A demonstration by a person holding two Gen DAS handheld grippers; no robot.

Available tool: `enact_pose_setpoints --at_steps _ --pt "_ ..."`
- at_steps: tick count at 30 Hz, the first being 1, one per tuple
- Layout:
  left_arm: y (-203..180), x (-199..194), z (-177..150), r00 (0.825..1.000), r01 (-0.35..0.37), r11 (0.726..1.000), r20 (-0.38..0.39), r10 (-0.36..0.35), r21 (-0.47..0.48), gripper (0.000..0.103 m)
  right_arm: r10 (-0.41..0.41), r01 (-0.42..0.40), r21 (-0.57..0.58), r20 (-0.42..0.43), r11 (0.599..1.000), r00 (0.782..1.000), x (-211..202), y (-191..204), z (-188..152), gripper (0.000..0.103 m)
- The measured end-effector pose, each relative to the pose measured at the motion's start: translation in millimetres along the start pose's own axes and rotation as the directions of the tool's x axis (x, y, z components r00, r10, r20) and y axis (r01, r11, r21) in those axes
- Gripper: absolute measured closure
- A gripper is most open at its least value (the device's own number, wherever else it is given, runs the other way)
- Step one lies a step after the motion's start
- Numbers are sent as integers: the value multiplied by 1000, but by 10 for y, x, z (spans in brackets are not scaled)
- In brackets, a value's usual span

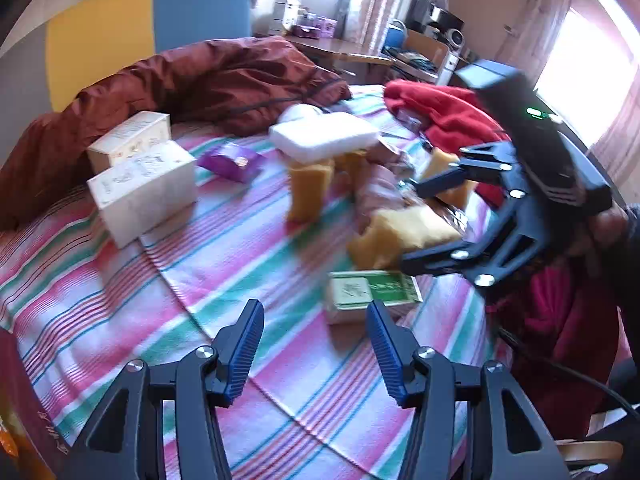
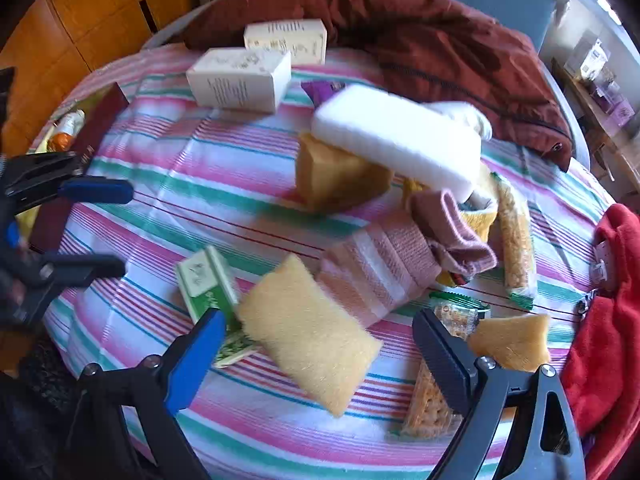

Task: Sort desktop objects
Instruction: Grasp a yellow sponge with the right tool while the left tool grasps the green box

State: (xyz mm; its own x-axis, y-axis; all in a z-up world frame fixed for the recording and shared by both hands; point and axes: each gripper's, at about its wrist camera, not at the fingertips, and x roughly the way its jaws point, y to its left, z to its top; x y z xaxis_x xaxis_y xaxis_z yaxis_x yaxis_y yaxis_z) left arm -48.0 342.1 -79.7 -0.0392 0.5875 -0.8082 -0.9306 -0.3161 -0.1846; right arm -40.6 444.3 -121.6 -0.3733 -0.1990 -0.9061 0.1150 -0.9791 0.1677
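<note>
Two grippers are working over one striped worktop (image 1: 120, 300).

Left wrist view: the left gripper (image 1: 316, 344) is hovering with jaws apart and empty, just short of the green box (image 1: 372, 292). The right gripper (image 1: 432, 224) is reaching in beyond that box, jaws apart.

Right wrist view: the right gripper (image 2: 320, 356) is standing over the yellow sponge (image 2: 308, 336), jaws apart on either side of it, not yet closing. The sponge is lying just right of the green box (image 2: 208, 284), touching it, with the pink cloth (image 2: 380, 276) beyond. Judged light, soft and compressible; a grip across its short width should be holding well.
</note>
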Motion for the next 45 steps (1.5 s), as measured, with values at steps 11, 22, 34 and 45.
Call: enact_pose_setpoints --at_steps 11,22,34,45 --pt "-239 272 -117 998 29 999 -59 -30 -17 38 143 -144 14 25 990 989 -42 -18 -32 51" --pt "-547 405 -30 995 -94 992 11 95 -81 17 220 -250 104 239 963 946 -500 -200 -2 51" --pt "-523 789 -17 980 -184 983 -69 185 31 21 222 -256 94 274 962 936 -557 -216 0 51" --pt "-380 439 -79 987 -159 987 30 160 -30 28 201 -226 76 247 971 948 -477 -189 17 51"
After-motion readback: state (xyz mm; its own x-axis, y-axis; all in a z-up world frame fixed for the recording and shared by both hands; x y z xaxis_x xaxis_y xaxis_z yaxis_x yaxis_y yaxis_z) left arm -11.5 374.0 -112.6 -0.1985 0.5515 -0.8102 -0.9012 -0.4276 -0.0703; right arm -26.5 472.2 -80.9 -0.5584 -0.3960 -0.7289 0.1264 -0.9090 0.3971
